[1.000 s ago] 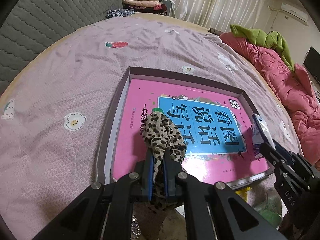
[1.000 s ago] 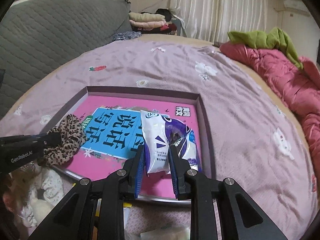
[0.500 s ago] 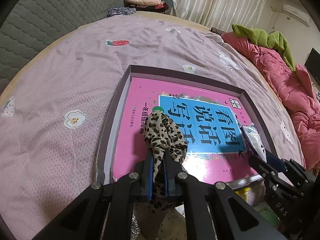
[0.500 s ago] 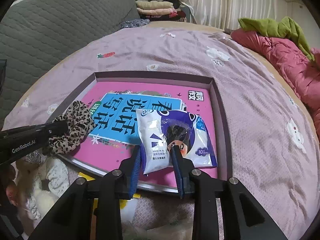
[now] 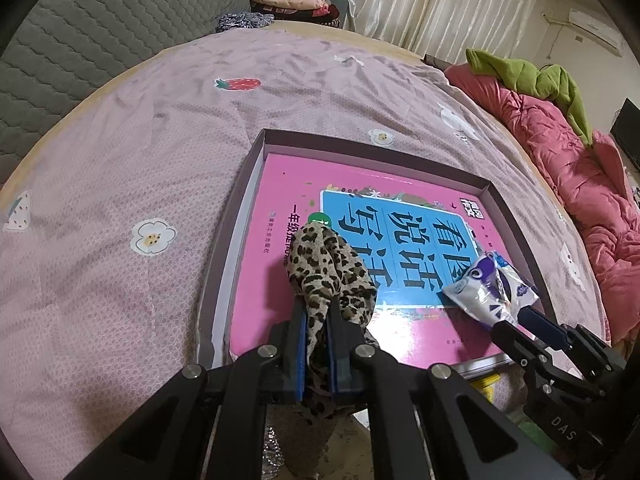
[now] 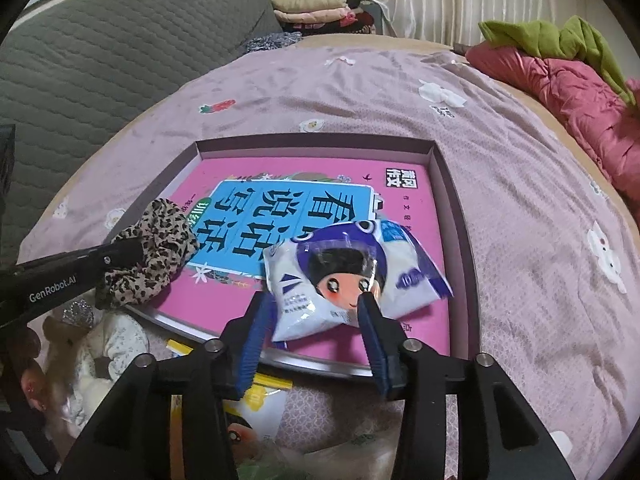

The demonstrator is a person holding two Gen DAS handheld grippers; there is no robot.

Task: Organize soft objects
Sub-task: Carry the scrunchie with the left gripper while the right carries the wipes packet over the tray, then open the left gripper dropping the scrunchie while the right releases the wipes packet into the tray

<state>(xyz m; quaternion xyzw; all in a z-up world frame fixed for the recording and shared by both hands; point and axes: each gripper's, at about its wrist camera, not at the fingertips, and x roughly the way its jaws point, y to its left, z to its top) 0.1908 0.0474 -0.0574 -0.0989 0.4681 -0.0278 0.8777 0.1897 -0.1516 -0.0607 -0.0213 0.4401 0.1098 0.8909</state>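
A bed covered with a mauve sheet printed with flowers and strawberries (image 5: 132, 152) fills both wrist views. On it lies a shallow grey cardboard tray (image 5: 240, 204) holding a large pink book with a blue title panel (image 5: 304, 184).

At the left, the left gripper (image 5: 317, 328) has its two blue-padded fingers (image 5: 300, 344) clenched on a leopard-print fabric scrunchie (image 5: 328, 268). The scrunchie stands up from the fingers and leans forward over the near left part of the book; the right wrist view shows it (image 6: 156, 240) bunched at the tray's near left edge, though whether it touches the book cannot be told.

At the right, a soft white and purple plastic packet with a cartoon face (image 6: 352, 272) lies on the book's near right part, its long axis running across the fingers. The right gripper (image 6: 314, 312) sits released, its blue pads spread on either side of the packet's near end, one fingertip (image 6: 366, 304) just touching the wrapper.

Judging from this, the packet is already placed, and the scrunchie is next: it lies straight ahead of the left fingers, over the tray, so opening them should drop it there.
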